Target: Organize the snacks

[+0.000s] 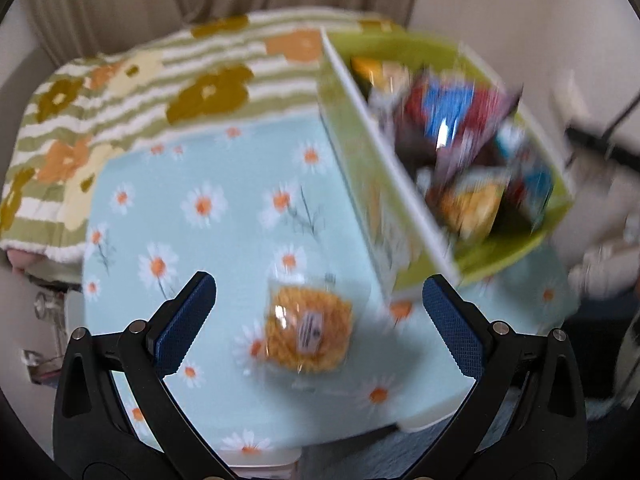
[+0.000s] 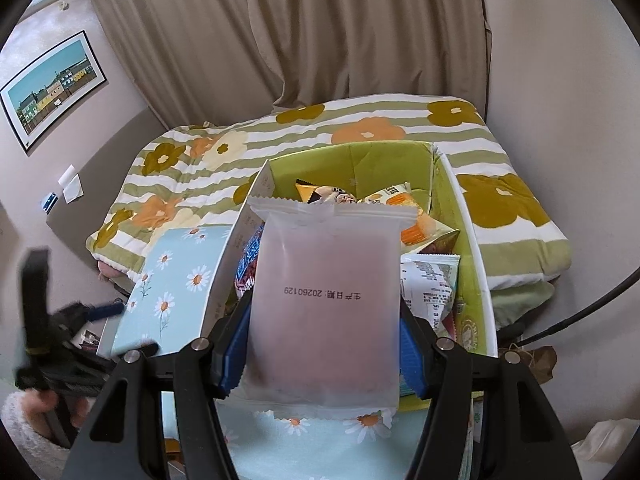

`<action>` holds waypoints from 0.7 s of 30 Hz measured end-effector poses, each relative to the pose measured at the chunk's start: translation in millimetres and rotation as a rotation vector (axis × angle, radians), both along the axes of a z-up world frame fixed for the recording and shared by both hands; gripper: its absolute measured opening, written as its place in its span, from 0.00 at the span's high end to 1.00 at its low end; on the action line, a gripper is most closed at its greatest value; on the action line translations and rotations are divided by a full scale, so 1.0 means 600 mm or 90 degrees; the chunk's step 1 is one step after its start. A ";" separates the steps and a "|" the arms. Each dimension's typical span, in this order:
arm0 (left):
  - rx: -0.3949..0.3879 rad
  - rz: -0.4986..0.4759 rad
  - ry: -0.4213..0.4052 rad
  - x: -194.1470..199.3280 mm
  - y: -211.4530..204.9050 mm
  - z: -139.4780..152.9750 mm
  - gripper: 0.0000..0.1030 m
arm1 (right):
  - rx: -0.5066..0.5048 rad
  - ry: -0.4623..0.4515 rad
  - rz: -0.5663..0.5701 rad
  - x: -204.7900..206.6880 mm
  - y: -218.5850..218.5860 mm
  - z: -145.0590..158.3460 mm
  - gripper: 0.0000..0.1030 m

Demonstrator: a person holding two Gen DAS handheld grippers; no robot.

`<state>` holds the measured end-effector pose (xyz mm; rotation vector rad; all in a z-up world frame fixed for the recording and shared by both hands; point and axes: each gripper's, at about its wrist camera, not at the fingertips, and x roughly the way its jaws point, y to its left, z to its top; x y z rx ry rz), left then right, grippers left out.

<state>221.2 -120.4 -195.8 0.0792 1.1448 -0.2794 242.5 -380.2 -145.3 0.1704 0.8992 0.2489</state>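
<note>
**Support surface: daisy-print table beside the bed**

You are working over a small table (image 1: 224,184) covered in pale blue cloth printed with white daisies. Directly on it you have one clear-wrapped orange snack packet (image 1: 308,326) lying flat, and close beside it a green storage box (image 1: 404,272) with white rims. The table abuts a bed (image 2: 500,208) under a green-striped floral blanket.

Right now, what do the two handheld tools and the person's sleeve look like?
Both are alike: the left tool and right tool have black plastic arms with triangular cut-outs and silver rivets at the pivots. Each finger carries a blue pad with a fine gridded texture. In the right wrist view, the hand holding the left tool wears a fluffy white sleeve. No cables show on the tools.
</note>
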 end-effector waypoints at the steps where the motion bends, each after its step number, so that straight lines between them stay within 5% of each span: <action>1: 0.002 -0.008 0.020 -0.001 -0.002 -0.022 0.00 | -0.001 0.000 0.000 0.000 0.000 0.000 0.43; 10: 0.029 -0.059 0.125 0.001 -0.012 -0.169 0.00 | -0.017 0.009 -0.012 -0.001 0.005 -0.005 0.43; 18: 0.051 -0.064 0.149 0.010 -0.009 -0.215 0.01 | -0.022 0.024 -0.025 -0.003 0.002 -0.017 0.43; 21: 0.072 -0.071 0.139 0.005 -0.010 -0.218 0.13 | -0.022 0.026 -0.028 -0.005 0.002 -0.017 0.43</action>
